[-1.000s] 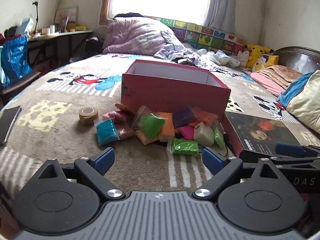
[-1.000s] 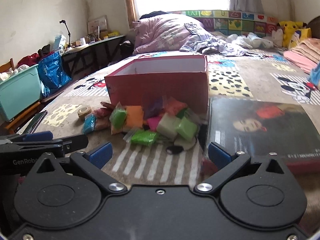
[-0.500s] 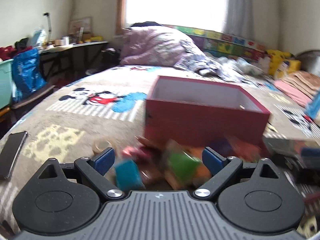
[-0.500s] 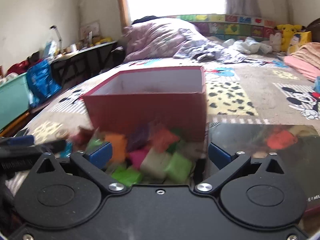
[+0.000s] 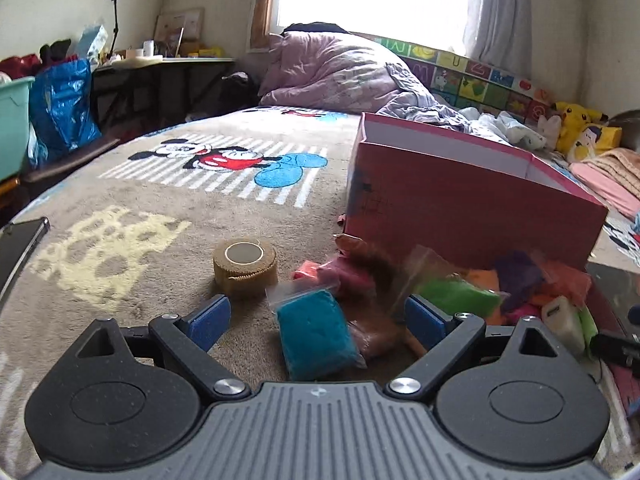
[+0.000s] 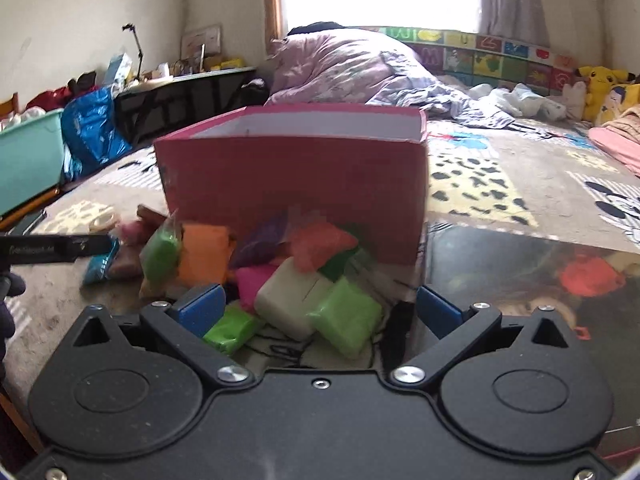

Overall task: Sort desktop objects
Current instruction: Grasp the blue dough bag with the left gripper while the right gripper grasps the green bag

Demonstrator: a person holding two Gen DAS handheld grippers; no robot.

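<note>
Bedroom scene: on the cartoon-print bed blanket [image 5: 120, 184], bagged clay packets are piled against an open pink cardboard box [image 5: 460, 200]. Left claw [image 5: 316, 316] is spread wide, a teal clay packet [image 5: 316, 332] lying right between its tips. Right claw [image 6: 320, 308], also wide apart, frames a cream block [image 6: 292, 300] and lime-green packet [image 6: 348, 320].

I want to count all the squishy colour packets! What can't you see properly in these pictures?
- Box inside: both views, hidden by its front wall.
- Packets behind the orange packet: right view, covered by others.
- Packets by the box: left view, motion-blurred.
- Phone: left view, cut by the edge.
</note>
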